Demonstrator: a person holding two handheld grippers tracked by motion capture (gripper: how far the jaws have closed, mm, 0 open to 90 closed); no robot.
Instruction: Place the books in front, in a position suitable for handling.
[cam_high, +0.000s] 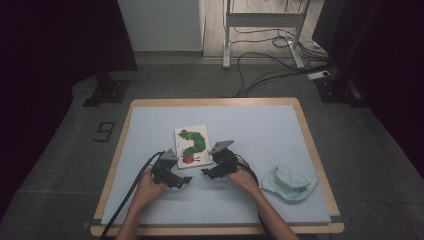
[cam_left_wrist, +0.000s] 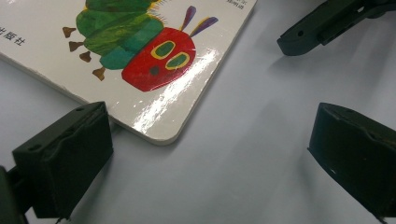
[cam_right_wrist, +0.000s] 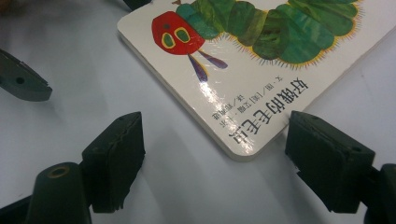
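A white board book (cam_high: 192, 145) with a green caterpillar on its cover lies flat on the pale blue mat (cam_high: 260, 130). My left gripper (cam_high: 181, 176) rests low at the book's near left corner, jaws open. In the left gripper view the book (cam_left_wrist: 154, 60) has its rounded corner just ahead of the left gripper (cam_left_wrist: 212, 158), with nothing between the pads. My right gripper (cam_high: 207, 165) sits at the book's near right corner. In the right gripper view the right gripper (cam_right_wrist: 222, 161) is open, and a corner of the book (cam_right_wrist: 261, 70) reaches in between the pads, apart from both.
A crumpled pale green cloth (cam_high: 290, 182) lies on the mat at the right. The table's wooden rim (cam_high: 310, 140) frames the mat. One jaw of the other gripper (cam_left_wrist: 327, 23) is close by on the mat. Cables and a desk frame are on the floor beyond.
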